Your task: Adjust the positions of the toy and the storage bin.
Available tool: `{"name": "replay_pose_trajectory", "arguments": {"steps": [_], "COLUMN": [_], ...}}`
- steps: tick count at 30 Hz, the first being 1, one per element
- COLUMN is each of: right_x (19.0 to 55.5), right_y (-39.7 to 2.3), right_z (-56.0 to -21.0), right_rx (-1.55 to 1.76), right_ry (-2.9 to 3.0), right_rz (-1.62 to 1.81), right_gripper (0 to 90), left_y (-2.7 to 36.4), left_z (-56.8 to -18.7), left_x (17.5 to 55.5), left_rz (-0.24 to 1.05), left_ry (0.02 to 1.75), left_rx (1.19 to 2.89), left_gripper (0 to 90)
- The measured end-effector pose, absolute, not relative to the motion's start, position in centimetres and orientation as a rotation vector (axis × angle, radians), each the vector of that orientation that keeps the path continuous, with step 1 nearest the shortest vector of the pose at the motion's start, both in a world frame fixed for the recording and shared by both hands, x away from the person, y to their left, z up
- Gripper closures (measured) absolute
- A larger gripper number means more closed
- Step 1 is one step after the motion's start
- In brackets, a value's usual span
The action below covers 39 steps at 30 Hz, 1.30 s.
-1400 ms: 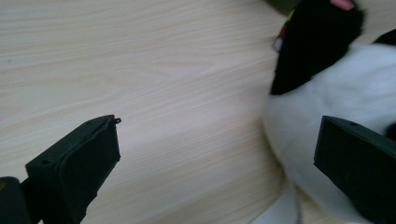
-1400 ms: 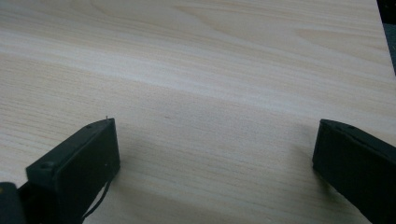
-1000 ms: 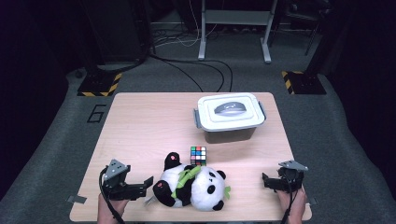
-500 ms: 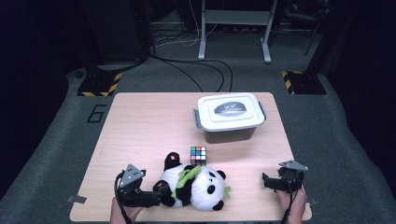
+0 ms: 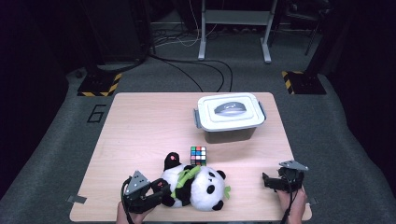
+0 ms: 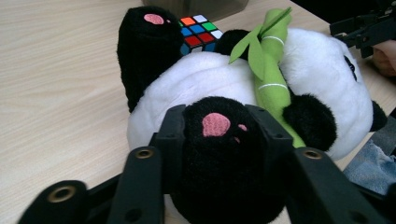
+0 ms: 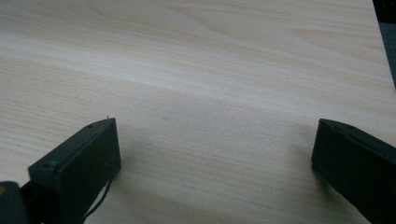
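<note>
A black-and-white plush panda (image 5: 201, 186) lies on its back near the table's front edge, hugging a green bamboo stalk (image 6: 266, 70). My left gripper (image 5: 161, 189) is at the panda's left side. Its jaws have just been closing, and they now press on both sides of the near black foot with the pink pad (image 6: 217, 126). The other foot (image 6: 149, 42) sticks up behind it. My right gripper (image 5: 267, 179) rests at the front right, apart from the panda. In the right gripper view it (image 7: 215, 140) stands open over bare wood.
A Rubik's cube (image 5: 198, 155) sits just behind the panda, touching its fur. A grey lidded plastic box (image 5: 230, 115) stands at the back right of the wooden table (image 5: 140, 130). Dark floor and cables lie beyond.
My left gripper has moved right to the panda and its wide jaws have closed onto the panda's near foot. The right gripper has stayed put.
</note>
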State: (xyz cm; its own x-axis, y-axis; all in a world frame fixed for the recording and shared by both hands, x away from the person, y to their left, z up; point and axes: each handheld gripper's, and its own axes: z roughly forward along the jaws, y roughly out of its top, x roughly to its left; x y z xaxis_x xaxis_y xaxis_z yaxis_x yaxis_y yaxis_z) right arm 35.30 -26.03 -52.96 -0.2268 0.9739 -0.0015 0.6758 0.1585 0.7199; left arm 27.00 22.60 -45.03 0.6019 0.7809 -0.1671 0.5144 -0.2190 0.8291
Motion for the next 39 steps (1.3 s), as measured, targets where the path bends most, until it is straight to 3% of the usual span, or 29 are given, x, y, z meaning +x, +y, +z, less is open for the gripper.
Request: {"name": "replay_pose_trajectory", "arguments": {"steps": [2,8,39], "right_x": [35.3,35.3,35.3], "right_y": [-26.0,-26.0,-26.0], "right_z": [-53.0,-53.0,-52.9], "right_rx": [1.564,1.564,1.568], "right_ry": [1.968,1.966,1.955], "right_rz": [0.836,0.838,0.833], "right_gripper": [0.7,0.9,1.1], "left_y": [22.8,23.7,34.2], "left_z": [-45.1,-44.9,-43.3], "left_x": [27.0,27.2,29.7], "left_rz": [0.361,0.351,0.362], "left_ry": [1.023,1.003,1.035], "left_rx": [1.883,1.892,1.910], "left_gripper": [66.8,69.6,69.3]}}
